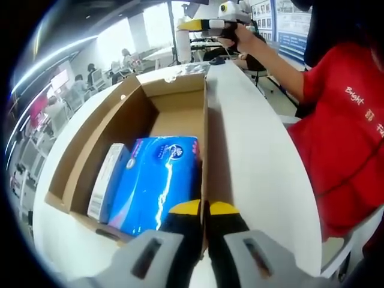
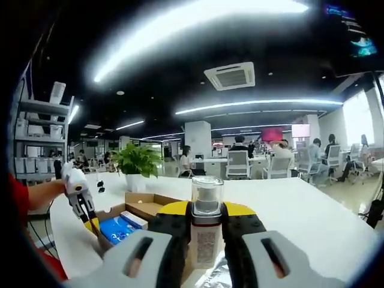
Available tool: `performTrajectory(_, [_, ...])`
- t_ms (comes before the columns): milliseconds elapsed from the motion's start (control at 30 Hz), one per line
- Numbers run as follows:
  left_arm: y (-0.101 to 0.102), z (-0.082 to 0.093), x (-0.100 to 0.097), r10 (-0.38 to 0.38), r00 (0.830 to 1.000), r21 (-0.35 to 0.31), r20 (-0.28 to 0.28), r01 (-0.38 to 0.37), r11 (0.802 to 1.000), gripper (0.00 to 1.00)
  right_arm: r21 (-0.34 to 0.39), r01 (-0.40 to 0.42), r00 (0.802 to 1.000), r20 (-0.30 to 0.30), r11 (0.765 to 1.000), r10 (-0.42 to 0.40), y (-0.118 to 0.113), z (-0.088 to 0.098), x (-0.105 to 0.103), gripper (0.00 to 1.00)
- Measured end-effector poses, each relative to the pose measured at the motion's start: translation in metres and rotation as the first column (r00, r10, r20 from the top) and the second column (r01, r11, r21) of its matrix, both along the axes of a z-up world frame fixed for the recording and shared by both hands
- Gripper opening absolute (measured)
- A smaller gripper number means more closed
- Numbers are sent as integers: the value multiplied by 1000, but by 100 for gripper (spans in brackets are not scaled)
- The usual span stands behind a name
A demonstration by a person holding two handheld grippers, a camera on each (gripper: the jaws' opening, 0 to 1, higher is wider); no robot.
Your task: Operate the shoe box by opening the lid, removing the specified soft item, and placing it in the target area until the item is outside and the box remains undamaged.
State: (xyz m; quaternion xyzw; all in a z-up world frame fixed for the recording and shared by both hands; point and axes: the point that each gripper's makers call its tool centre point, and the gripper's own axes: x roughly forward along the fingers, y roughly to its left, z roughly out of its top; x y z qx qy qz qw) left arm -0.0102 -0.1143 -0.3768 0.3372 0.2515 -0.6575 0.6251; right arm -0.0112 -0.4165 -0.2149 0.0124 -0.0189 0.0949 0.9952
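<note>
Left tool (image 1: 204, 211): nearest the lens in the left gripper view; its yellow-tipped jaws are pressed together on the near edge of the shoe box wall, beside the blue pack. Whether they pinch the cardboard or only rest against it, I cannot tell.
Blue pack (image 1: 157, 180): lies flat inside the box at the near end, against the right wall. It looks like a soft plastic-wrapped tissue pack, so likely light, squashy and a little slick; a hold across a short end or a pinched film edge seems best.
White carton (image 1: 107, 180): wedged between the blue pack and the left wall, touching the pack. It crowds that side and may lift with it.
Shoe box (image 1: 180, 108): open, flaps folded outward, far half bare. The cardboard walls are thin, so pulling sideways could tear them.
Table (image 1: 258, 156): white, bare to the right of the box; a plausible place to set the pack.
Right tool (image 2: 206, 225): held high and well apart from the box, jaws clamped on a clear-capped bottle (image 2: 207, 222).
Further off: potted plant (image 2: 137, 162), then office chairs and people.
</note>
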Motion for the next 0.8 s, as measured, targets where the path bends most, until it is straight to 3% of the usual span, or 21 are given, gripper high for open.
performTrajectory(167, [1,0,0,1,1000,-1,0,-1,1000,1,-29,13,1000,-8,1000,-13,-1,-2,0,19])
performTrajectory(800, [0,1,-8,2,1000,-3,1,-2,1000,1,-24,34,999,10,999,-33,-7,-2,-9,19])
